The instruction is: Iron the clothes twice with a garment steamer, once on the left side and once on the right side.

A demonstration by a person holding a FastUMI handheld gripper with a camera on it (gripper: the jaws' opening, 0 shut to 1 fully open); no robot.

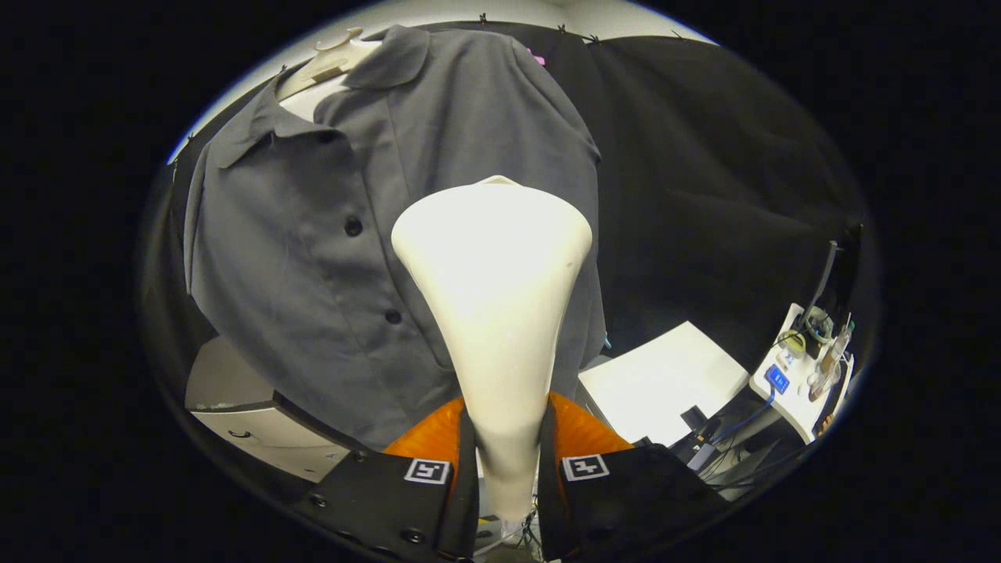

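Gripper view: the hand-held gripper [507, 469] at bottom centre clamps both fingers on the neck of a white garment steamer [493, 313]. Its wide head rises to mid-frame, against a grey shirt [313, 258] filling the upper left. Open black cloth lies to the right, above a white bench [665, 383].

White cabinet [258, 422], white board [665, 379], cluttered shelf with cables [794, 391].

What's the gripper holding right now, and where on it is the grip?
The gripper is shut on the white garment steamer, both fingers pressing its narrow handle neck just below the flared head, which faces the grey shirt.
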